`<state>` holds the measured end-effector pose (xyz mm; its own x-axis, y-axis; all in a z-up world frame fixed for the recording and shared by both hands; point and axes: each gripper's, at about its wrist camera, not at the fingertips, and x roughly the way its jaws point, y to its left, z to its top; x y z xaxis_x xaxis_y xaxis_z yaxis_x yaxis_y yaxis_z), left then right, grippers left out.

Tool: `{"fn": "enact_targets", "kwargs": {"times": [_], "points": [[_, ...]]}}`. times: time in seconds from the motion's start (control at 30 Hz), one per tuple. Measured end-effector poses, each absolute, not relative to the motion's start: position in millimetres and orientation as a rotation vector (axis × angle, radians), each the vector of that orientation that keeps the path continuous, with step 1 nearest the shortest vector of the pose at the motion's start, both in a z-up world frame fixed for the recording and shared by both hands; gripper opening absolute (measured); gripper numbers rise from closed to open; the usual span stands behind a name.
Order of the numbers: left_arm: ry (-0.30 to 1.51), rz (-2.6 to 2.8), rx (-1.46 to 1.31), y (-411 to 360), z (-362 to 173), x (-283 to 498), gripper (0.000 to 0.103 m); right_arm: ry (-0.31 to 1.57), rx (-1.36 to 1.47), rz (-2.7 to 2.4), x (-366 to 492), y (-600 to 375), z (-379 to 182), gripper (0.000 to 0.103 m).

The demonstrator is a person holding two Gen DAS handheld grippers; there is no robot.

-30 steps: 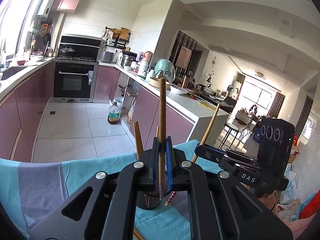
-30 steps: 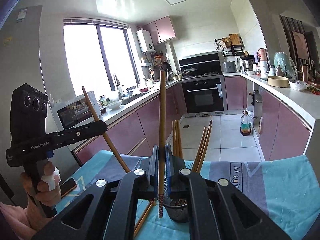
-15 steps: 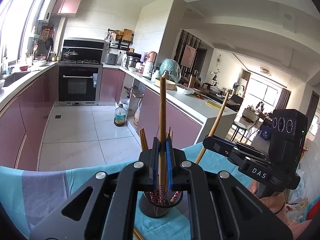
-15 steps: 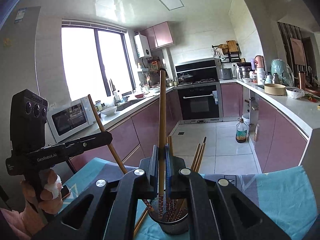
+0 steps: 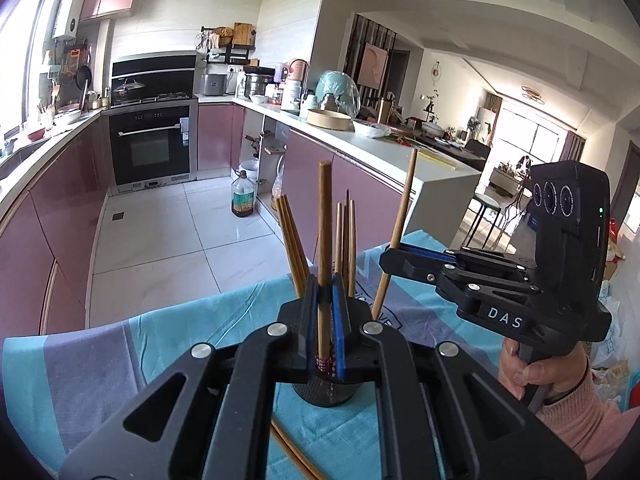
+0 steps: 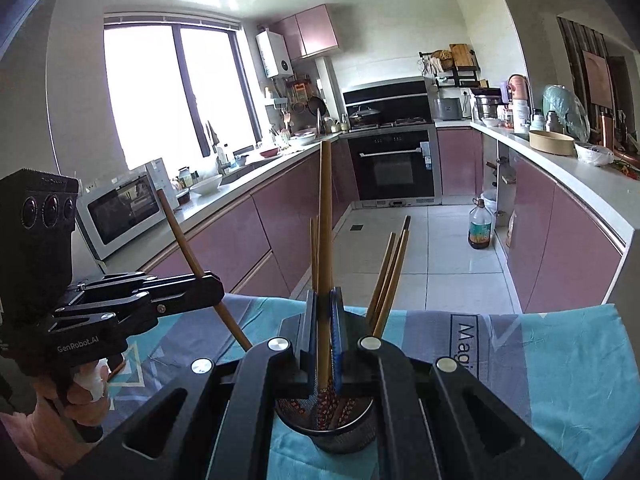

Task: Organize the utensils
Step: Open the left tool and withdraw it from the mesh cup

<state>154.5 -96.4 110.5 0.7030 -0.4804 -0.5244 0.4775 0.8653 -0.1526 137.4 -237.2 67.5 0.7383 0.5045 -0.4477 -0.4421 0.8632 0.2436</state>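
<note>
On the teal and grey cloth [image 6: 560, 360] a dark mesh holder [image 6: 344, 436] is seen, standing upright with several chopsticks [image 6: 390, 276] leaning inside it, their patterned ends down in the cup. Directly above the holder, one long chopstick [image 5: 325, 248] is clamped upright between the blue-padded jaws of the left gripper [image 5: 327, 320], and its decorated lower end is lowered into the holder's mouth. A second chopstick [image 6: 325, 240] is pinched in the same way by the right gripper [image 6: 325, 332], held close to vertical, with its patterned tip just inside the holder's rim. From the left wrist view, the right gripper is seen off to the side with its chopstick tilted and passing down behind the black linkage. In the right wrist view, the left gripper's chopstick is likewise seen slanted. One more chopstick [image 5: 294, 454] is left lying flat on the cloth near the holder's base, partly hidden beneath the left gripper's body.
</note>
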Motion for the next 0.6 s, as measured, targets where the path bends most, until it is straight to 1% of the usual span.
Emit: {"fn": "enact_targets", "kwargs": {"times": [0.3,0.43,0.6], "points": [[0.670,-0.560,0.046,-100.6,92.7,171.2,0.007,0.624,0.112,0.518,151.9,-229.2,48.3,0.005],[0.721,-0.562,0.042,-101.3,85.1,184.4,0.007,0.641,0.111,0.511,156.7,-226.6,45.0,0.006],[0.738,-0.547,0.022,-103.1,78.8,201.3,0.008,0.652,0.122,0.496,161.9,-227.2,40.2,0.007]]}}
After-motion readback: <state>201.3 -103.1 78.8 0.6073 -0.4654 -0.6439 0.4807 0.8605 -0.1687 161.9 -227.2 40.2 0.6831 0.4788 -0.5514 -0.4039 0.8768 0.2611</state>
